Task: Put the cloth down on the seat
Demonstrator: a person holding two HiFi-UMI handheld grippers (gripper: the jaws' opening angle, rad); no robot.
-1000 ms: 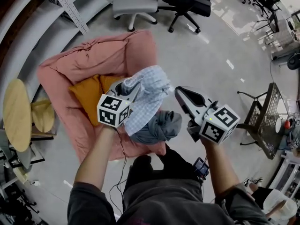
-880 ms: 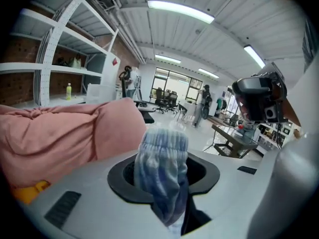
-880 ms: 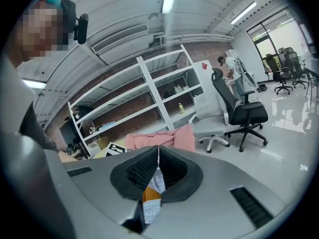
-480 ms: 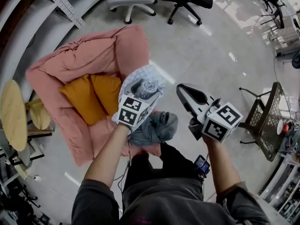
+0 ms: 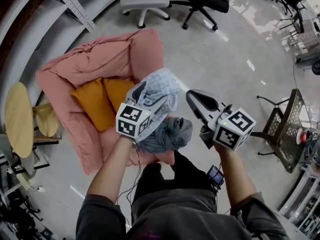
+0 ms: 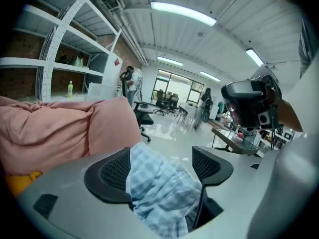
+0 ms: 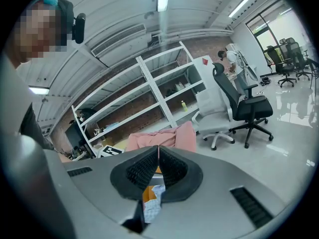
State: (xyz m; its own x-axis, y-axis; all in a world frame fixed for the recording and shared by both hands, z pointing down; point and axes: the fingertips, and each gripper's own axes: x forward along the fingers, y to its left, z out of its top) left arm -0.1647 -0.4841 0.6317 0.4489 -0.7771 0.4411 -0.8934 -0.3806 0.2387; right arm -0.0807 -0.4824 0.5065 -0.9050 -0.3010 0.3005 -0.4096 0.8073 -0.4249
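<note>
L hand-held gripper [image 6: 162, 163] jaws wider, opening; cloth [image 6: 157, 195] between.

No word, number or brand can be read anywhere. The left cube [image 5: 132, 122] behind the left gripper [image 6: 159, 166] and the right cube [image 5: 234, 129] behind the right gripper [image 7: 158, 159] carry only black-and-white square patterns, no letters. Far ahead of the left gripper and up to its left, a green bottle [image 6: 70, 88] on a shelf [image 6: 40, 63] may bear a label, but it is too small to tell.
</note>
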